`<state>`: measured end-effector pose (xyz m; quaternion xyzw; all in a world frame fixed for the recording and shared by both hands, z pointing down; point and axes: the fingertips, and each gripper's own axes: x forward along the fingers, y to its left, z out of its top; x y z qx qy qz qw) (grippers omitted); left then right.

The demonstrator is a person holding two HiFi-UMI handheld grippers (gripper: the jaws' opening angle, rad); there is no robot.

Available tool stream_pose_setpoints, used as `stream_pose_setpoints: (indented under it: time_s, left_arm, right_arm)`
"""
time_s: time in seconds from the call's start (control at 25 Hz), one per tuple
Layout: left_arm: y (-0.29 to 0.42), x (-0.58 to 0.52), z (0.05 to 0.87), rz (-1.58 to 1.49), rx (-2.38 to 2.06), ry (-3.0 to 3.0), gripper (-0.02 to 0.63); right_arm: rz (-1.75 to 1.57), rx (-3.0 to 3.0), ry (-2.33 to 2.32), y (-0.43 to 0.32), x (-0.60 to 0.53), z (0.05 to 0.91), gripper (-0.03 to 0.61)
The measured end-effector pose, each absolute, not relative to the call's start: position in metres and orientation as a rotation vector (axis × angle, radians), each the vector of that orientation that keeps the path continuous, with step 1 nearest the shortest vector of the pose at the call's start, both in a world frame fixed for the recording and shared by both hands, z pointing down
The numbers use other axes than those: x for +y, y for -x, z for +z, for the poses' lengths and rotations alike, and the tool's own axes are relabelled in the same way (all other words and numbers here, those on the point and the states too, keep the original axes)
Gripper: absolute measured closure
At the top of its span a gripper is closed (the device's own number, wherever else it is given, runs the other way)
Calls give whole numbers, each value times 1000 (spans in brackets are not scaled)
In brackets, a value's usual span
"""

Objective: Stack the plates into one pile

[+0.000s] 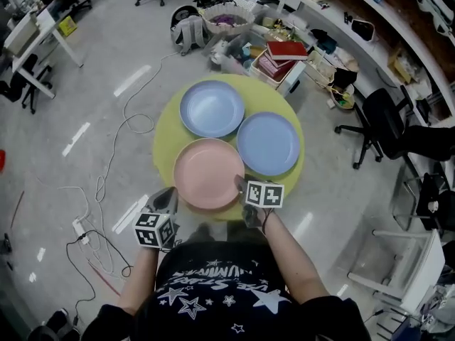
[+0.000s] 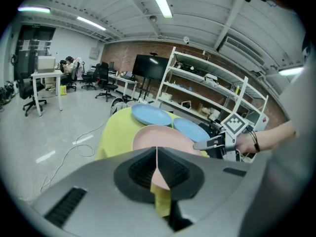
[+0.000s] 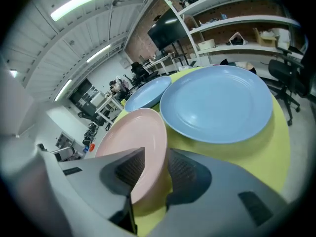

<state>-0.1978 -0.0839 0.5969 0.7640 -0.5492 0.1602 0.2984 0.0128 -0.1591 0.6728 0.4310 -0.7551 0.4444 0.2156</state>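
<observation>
Three plates lie on a round yellow table [image 1: 165, 137]: a pink plate [image 1: 208, 172] nearest me, one blue plate [image 1: 212, 108] behind it and another blue plate [image 1: 268, 143] to its right. My right gripper [image 1: 242, 187] stands open at the pink plate's near right rim. In the right gripper view the pink plate [image 3: 131, 137] has its rim between the jaws, with a gap on the right side. My left gripper [image 1: 169, 194] hangs shut and empty just off the pink plate's near left edge. From the left gripper view its jaws meet in a thin line before the pink plate [image 2: 160, 135].
Behind the table stand a basket [image 1: 227, 18] and a box with red books [image 1: 281, 59]. Cables [image 1: 106, 183] and a power strip lie on the floor at the left. A black office chair [image 1: 380, 123] and a white frame [image 1: 405, 261] stand at the right.
</observation>
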Motion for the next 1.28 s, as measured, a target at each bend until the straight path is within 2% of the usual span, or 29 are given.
stream_pose_setpoints:
  time_s: [0.44, 0.56, 1.28]
  left_arm:
    - [196, -72, 601, 378, -1615, -1870, 594]
    - [200, -64, 601, 367, -1648, -1827, 594]
    - [211, -45, 605, 268, -1712, -1752, 594]
  right_arm:
    - [1125, -2050, -948, 3, -169, 699, 440]
    - [1096, -2026, -935, 0, -171, 699, 497]
    - [1151, -2143, -967, 4, -184, 656, 551]
